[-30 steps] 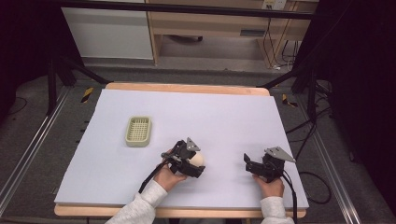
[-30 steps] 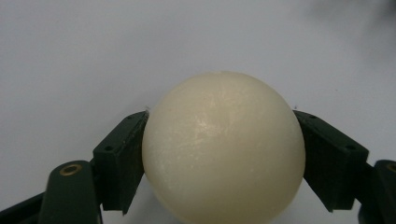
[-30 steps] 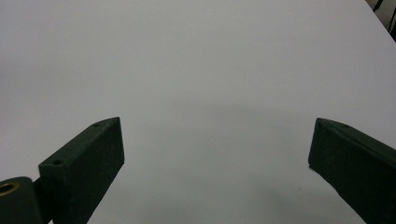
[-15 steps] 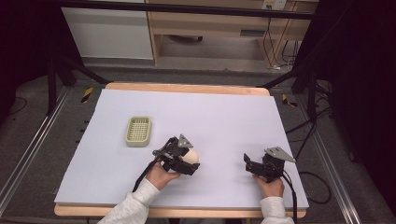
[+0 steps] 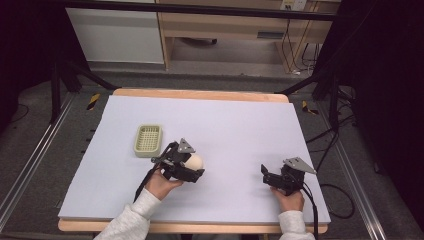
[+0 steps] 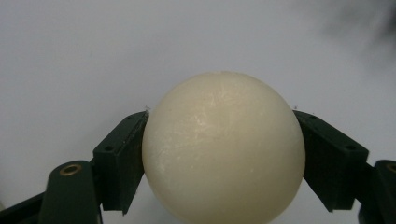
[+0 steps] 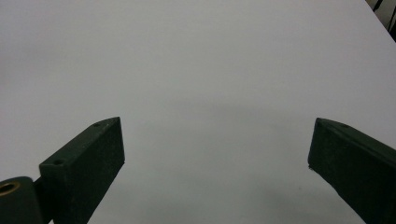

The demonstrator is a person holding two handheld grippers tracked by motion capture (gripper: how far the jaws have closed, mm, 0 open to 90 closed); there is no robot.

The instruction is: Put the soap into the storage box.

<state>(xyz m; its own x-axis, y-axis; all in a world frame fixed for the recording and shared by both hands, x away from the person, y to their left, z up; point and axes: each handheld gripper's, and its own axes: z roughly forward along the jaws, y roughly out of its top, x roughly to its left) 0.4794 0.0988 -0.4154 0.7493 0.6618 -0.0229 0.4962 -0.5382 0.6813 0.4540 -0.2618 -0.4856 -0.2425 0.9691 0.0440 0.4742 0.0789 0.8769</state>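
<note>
The cream ball (image 6: 223, 148) is clamped between the left gripper (image 5: 192, 162) jaws, its underside cut off. A green basket (image 5: 148, 140) lies just far-left. The right gripper (image 7: 215, 154) is held wide open, empty.

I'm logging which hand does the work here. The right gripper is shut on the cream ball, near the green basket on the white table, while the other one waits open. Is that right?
Not quite: the left gripper holds the cream ball, as the left gripper view shows, its jaws pressed on both sides. It is the right gripper that waits open over the white table. The green basket does lie close by.
</note>
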